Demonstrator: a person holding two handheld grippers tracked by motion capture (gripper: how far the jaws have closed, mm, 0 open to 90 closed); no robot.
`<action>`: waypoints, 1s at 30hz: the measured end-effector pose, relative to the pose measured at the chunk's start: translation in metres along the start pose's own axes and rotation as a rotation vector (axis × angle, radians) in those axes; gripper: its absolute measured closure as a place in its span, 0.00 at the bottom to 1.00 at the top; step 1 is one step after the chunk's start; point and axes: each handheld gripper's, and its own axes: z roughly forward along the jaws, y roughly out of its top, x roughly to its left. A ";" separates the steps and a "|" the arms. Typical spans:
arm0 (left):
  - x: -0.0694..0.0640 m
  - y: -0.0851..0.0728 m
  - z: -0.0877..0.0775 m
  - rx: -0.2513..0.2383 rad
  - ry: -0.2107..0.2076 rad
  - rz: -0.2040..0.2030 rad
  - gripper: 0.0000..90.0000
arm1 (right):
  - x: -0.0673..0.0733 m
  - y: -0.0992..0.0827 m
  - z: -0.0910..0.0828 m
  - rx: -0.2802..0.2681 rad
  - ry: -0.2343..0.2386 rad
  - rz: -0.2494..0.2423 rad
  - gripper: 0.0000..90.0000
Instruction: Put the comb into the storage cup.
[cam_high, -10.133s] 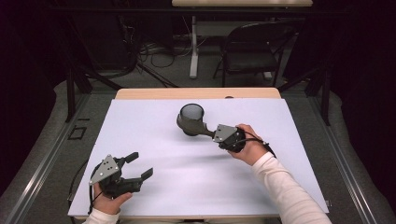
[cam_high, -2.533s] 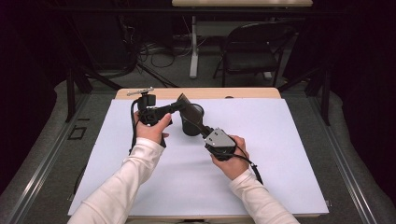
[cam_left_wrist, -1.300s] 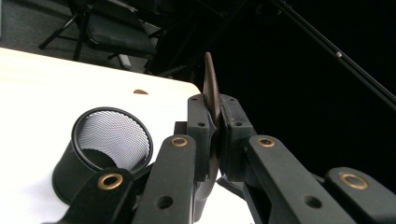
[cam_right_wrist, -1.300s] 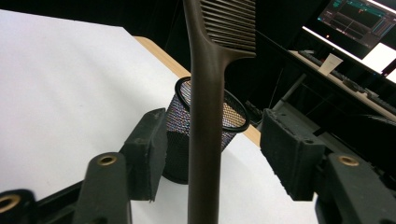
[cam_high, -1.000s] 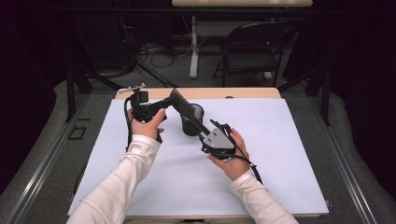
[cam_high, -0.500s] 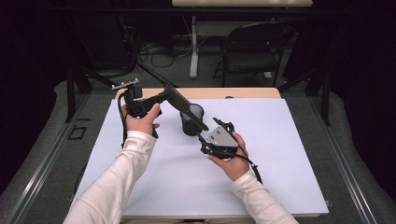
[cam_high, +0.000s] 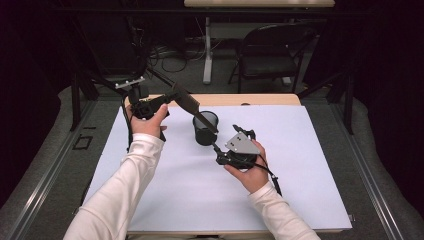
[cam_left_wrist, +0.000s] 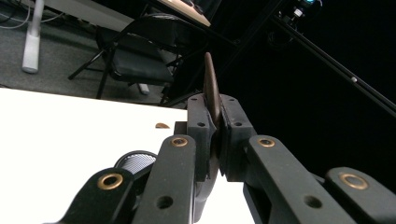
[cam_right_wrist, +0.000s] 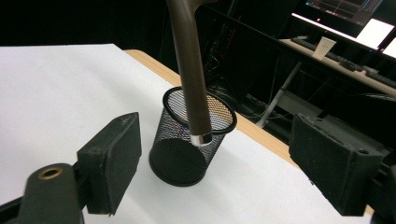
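Note:
My left gripper (cam_high: 167, 101) is at the back left of the white sheet, shut on the flat blade of a brown utensil (cam_high: 186, 100); in the left gripper view the blade (cam_left_wrist: 211, 91) stands edge-on between the pads of that gripper (cam_left_wrist: 214, 128). The utensil's handle (cam_right_wrist: 190, 70) slopes down to a black mesh cup (cam_high: 205, 128) that stands upright. Its silver-capped end hangs at the cup's rim (cam_right_wrist: 200, 100) on the side nearest my right gripper. My right gripper (cam_high: 229, 140) is just right of the cup. Its jaws have just been opening and hold nothing, with the cup (cam_right_wrist: 187, 144) beyond the gripper (cam_right_wrist: 224, 163).
A white sheet (cam_high: 300, 165) covers the table, with a wooden edge (cam_high: 260, 99) at the back and a small brown spot (cam_high: 245, 104) on it. A black chair (cam_high: 270, 55) and a desk leg (cam_high: 206, 50) stand behind the table. Dark floor rails run along both sides.
The right gripper's jaws have spread wider beside the cup. The left hand has shifted a little left and tipped the utensil steeper, its handle end now at the cup's rim.

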 end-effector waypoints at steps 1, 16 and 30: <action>0.000 0.001 0.000 0.001 0.000 0.003 0.94 | -0.001 0.000 -0.001 0.001 0.004 0.004 0.19; -0.002 0.014 0.006 -0.011 0.020 0.032 0.94 | -0.008 0.004 -0.005 0.016 0.095 0.081 0.03; 0.000 0.022 0.007 -0.022 0.058 0.062 0.94 | -0.012 0.004 -0.008 0.013 0.144 0.124 0.00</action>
